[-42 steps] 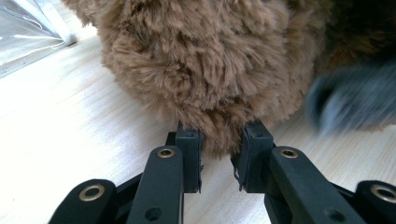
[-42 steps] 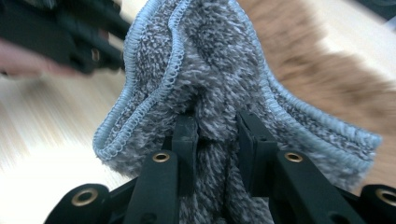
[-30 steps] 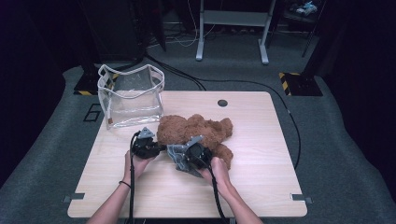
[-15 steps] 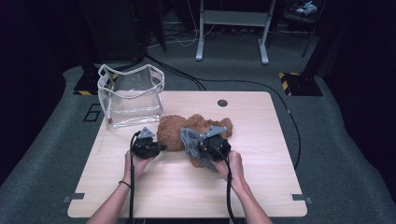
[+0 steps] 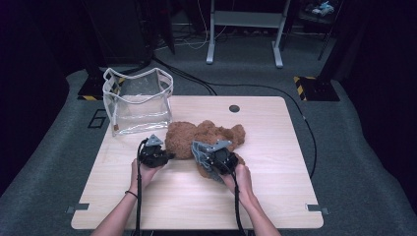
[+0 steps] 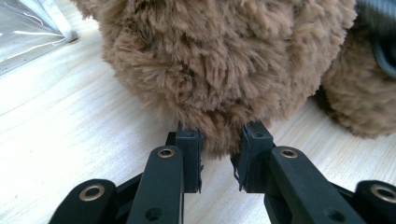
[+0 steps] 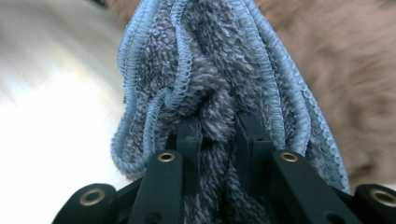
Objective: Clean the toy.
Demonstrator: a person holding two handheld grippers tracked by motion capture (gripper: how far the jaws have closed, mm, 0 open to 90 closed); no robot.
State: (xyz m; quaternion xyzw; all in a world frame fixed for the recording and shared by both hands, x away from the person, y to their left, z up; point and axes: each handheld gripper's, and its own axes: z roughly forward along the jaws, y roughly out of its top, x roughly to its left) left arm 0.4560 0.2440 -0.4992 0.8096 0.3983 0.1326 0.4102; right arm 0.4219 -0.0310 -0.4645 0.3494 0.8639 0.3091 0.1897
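Observation:
A brown plush teddy bear (image 5: 196, 135) lies across the middle of the wooden table (image 5: 275, 196). My left gripper (image 5: 168, 156) is at the bear's left end. In the left gripper view, the left gripper (image 6: 219, 145) is shut on a tuft of the bear's fur (image 6: 224, 60). My right gripper (image 5: 210, 157) is at the bear's front edge, shut on a bunched grey cloth with a blue hem (image 5: 200, 161). In the right gripper view, the right gripper (image 7: 217, 127) pinches the folds of the cloth (image 7: 210, 60), with the bear (image 7: 345, 70) blurred behind it.
A clear plastic bag with white trim (image 5: 137, 101) stands upright at the table's back left, close to the bear. A round cable port (image 5: 234, 108) sits near the back edge. Cables trail from both grippers toward the front edge.
My right gripper, still holding the cloth, has shifted to the right along the bear's front. The left gripper has kept still on the bear.

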